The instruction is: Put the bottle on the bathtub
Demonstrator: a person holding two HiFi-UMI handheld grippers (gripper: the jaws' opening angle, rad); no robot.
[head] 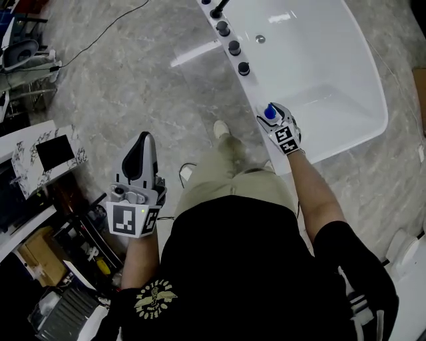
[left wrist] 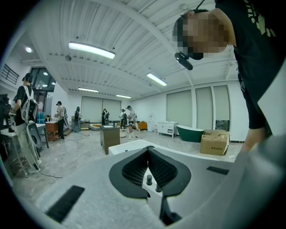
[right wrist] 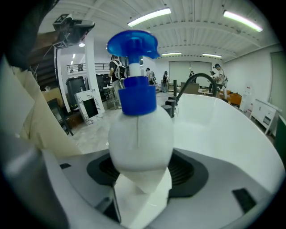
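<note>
Holding bottle (right wrist: 140, 134), right hand-held gripper (head: 274, 121) at bathtub (head: 253, 90)

Count: 1 bottle (right wrist: 140, 138); 1 bathtub (head: 346, 80) at 1 o'clock; 3 black knobs (head: 234, 47) + 1 faucet (head: 216, 10) on rim, 12 o'clock; 2 grippers, i.e. left gripper (head: 141, 141), right gripper (head: 273, 116); 1 cardboard box (left wrist: 214, 143).

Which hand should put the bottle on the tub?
Right. The right tongs grip the white plastic bottle with the blue pump top at the rim of the white bathtub. The left tongs are shut, empty, over the floor.
</note>
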